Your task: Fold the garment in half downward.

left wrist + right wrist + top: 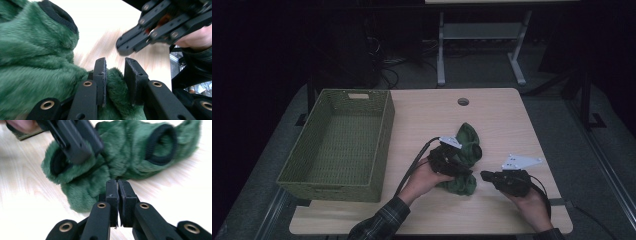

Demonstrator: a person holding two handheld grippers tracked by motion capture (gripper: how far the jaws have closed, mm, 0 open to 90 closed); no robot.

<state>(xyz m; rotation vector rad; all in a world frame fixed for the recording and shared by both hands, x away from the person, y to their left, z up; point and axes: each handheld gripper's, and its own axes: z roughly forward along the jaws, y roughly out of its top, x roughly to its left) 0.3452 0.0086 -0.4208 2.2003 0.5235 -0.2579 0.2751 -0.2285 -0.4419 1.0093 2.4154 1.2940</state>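
The left gripper's [115, 75] two black fingers [100, 75] stand a little way apart, and a fold of the fuzzy green cloth with black-edged holes [37, 75] sits in the gap between them. One finger lies against the fuzz, but the other pad looks clear of it, so the gripper does not squeeze the cloth. The right gripper's [118, 197] fingers [111, 195] are pressed almost flat together with only a thin crack between them, and they hold nothing. Their tips are just in front of the cloth and do not touch it.

The fuzzy green cloth [464, 155] lies bunched up on the pale wooden table [492, 115], near the middle and a bit toward the person's side. In the right gripper view, one round hole with a black rim [161, 143] faces up, and another dark opening [56, 162] is at the other end, under the left gripper [75, 140].

From above, the left gripper [452, 162] rests on top of the cloth, held by the person's left hand [424, 177], whose sleeve [379, 220] is checked. The right gripper [487, 176] is just beside the cloth on the bare table, held by the right hand [529, 200].

A green woven basket [384, 130] with tall sides stands at the left part of the table, well apart from the cloth. A small round hole [463, 101] is in the table top near the far edge.
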